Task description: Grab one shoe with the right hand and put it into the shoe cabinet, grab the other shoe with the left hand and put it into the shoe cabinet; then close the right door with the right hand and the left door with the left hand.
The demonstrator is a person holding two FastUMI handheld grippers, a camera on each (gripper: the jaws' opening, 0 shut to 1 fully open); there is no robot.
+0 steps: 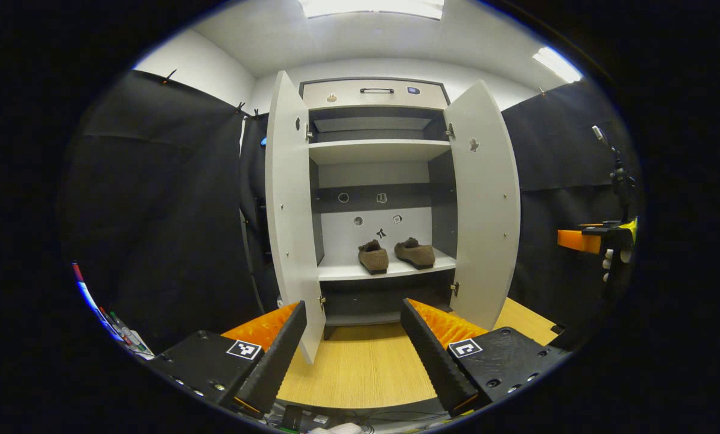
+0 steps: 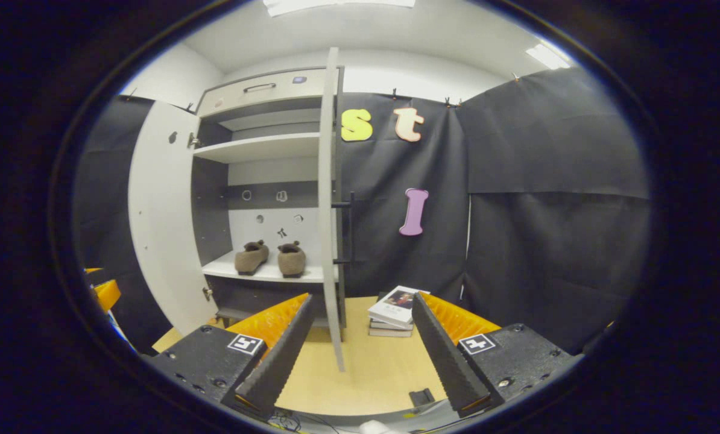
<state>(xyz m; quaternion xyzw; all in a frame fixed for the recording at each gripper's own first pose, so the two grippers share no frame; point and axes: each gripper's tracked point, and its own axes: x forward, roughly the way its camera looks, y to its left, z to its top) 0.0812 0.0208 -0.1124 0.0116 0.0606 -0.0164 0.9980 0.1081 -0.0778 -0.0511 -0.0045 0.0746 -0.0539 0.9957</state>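
Brown, fuzzy slipper-like shoes, the left shoe (image 1: pixel 373 255) and the right shoe (image 1: pixel 415 251), sat side by side on the lower white shelf (image 1: pixel 348 272) of the tall white shoe cabinet (image 1: pixel 375 94), toes pointing inward, so the putting-away part of the task looked finished. Both doors stood wide open: the left white door (image 1: pixel 287 205) and the right white door (image 1: pixel 486 199) swung outward over the pale wooden floor (image 1: pixel 360 367). The left gripper (image 1: pixel 354 346) hung back from the cabinet with its orange-backed black fingers spread wide and nothing between them, probably waiting its turn. The right gripper (image 2: pixel 360 340), equally wide open and empty, faced the right door's edge (image 2: pixel 331 199) and its dark bar handle (image 2: pixel 349 229), seemingly lined up to push it closed. A small stack of books (image 2: pixel 394 310) lay on the floor beyond that door.
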